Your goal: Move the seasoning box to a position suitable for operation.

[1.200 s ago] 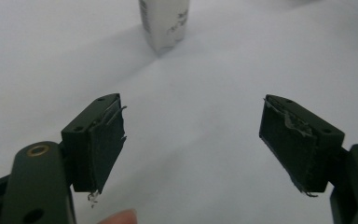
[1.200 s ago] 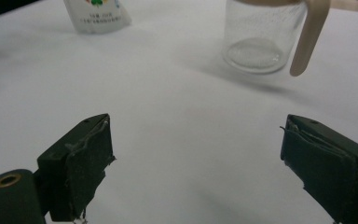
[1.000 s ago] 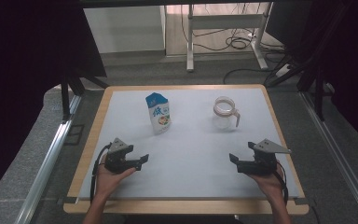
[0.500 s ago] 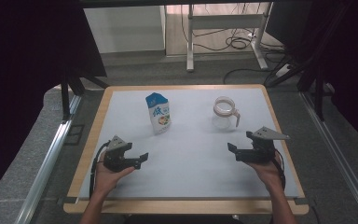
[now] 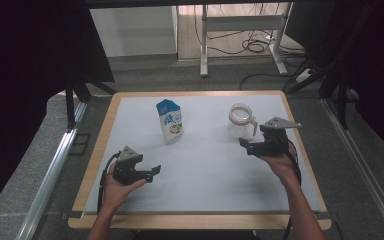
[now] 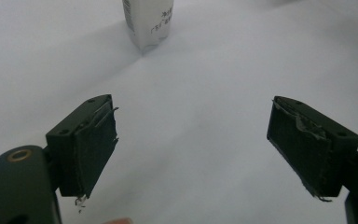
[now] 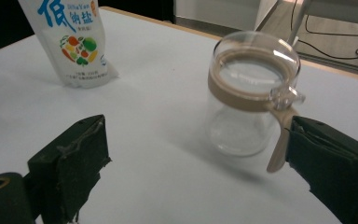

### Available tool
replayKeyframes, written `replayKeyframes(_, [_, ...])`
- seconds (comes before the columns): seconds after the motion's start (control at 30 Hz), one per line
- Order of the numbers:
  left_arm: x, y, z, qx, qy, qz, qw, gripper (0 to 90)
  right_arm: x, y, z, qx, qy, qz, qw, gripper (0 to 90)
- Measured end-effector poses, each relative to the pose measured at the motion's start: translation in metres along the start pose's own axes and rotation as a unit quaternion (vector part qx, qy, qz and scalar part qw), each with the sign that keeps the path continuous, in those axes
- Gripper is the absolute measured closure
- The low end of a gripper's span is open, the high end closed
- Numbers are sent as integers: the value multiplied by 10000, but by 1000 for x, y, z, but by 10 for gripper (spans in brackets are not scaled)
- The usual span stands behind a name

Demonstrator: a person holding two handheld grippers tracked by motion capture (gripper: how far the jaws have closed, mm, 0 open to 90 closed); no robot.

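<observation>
My right gripper (image 5: 246, 142) was closing in on the glass jar (image 5: 240, 122), jaws spread wide with nothing between the pads. In the right gripper view the jar (image 7: 251, 93) stood upright on the white table (image 5: 205, 165), off toward my right-hand jaw, its tan handle just beside that pad, maybe brushing it; I couldn't tell for sure. My read: the job was to take that jar by the body or by the handle. To do it well, I judged I needed to shift sideways until the glass sat squarely between both pads, come in level, and close gently, since smooth glass can slip and a nudge on the handle could spin or tip it.

My left gripper (image 5: 152, 172) waited near the front of the table, jaws just opened wide and empty; the left gripper view showed only bare table between them. The salt pouch (image 5: 170, 121) stood upright well ahead of it, near the far side of the table and well apart from the jar.

Hard spots: the pouch's top was cut off in both gripper views. The jar looked empty, but through clear glass I couldn't be certain. Whether it carried a lid I couldn't make out. My right-hand jaw hid the handle's lower end.
</observation>
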State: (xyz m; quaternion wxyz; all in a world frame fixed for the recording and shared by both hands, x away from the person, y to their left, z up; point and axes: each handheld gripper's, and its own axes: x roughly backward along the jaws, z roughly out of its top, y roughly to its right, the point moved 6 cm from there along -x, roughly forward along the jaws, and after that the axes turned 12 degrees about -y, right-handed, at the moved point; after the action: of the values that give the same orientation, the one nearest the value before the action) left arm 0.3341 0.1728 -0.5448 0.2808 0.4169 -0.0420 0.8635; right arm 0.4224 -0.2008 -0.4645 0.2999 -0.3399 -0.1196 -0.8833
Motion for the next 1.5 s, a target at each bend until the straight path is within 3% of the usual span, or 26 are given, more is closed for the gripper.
replayKeyframes(0.3, [-5,-1,-1,80,-88,-72,9999,151,-14,16,33,-66,-144,-24,9999,36])
replayKeyframes(0.6, [-4,0,-4,110,-134,-96,9998,146,-39,28,47,-191,-340,37,9992,29])
replayKeyframes(0.8, [-3,-1,-4,107,-134,-128,9998,146,-57,33,57,-207,-396,-81,9990,23])
replayKeyframes(1.0, [2,1,-3,71,-62,-151,9998,146,-82,43,62,-299,-643,-251,9972,9])
replayKeyframes(1.27, [5,-4,-3,125,-33,-137,9998,144,-99,55,64,-336,-826,-388,9953,9])
replayKeyframes(1.5, [-1,-4,-5,127,-109,-141,9998,144,-113,60,58,-339,-1022,-372,9935,9])
